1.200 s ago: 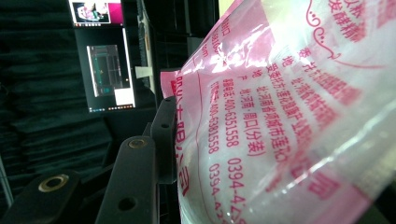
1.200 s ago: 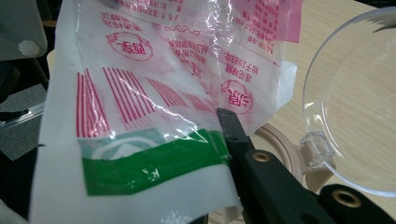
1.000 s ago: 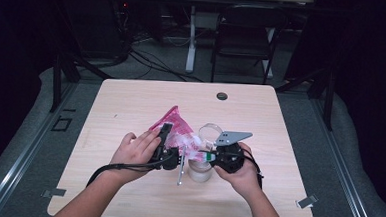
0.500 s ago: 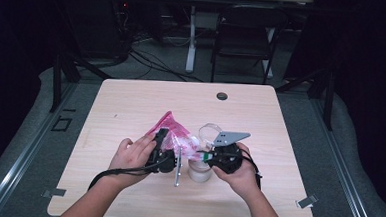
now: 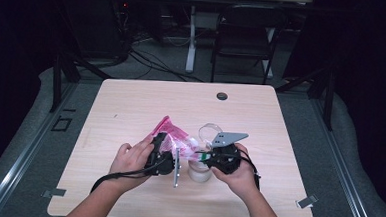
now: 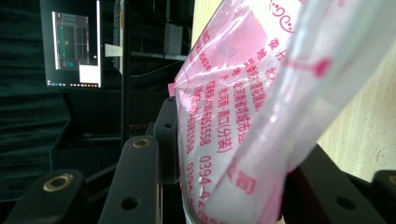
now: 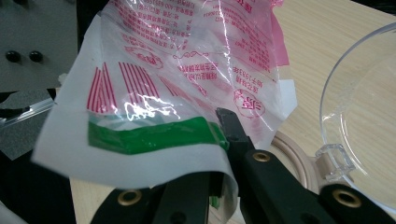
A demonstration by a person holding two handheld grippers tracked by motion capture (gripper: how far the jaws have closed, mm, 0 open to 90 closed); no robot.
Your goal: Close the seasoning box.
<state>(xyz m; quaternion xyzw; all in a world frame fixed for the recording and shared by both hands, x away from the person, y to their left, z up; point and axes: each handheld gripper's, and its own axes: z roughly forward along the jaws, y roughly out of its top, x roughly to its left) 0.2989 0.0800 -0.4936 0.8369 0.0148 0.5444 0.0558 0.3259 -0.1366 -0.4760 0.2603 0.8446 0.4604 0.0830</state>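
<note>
A pink printed plastic bag (image 5: 172, 133) hangs between my two grippers above the wooden table (image 5: 131, 105). My left gripper (image 5: 165, 149) is shut on the bag's bulky body (image 6: 233, 116), which holds something white; its black jaws stand on either side of it. My right gripper (image 5: 198, 155) is shut on the bag's flat top edge (image 7: 154, 135), by a green strip. Under the bag stands a small round jar (image 5: 199, 173) with a tan rim (image 7: 292, 156). Its clear hinged lid (image 7: 369, 107) is swung open towards the far side.
A black round cap (image 5: 222, 96) is set in the table near its far edge. A dark chair (image 5: 245, 36) and cables lie beyond the table. Bare tabletop stretches to the left and far side of the hands.
My left hand has slid a little towards the near edge of the table, bringing the bag with it. The right hand and the jar have stayed put.
</note>
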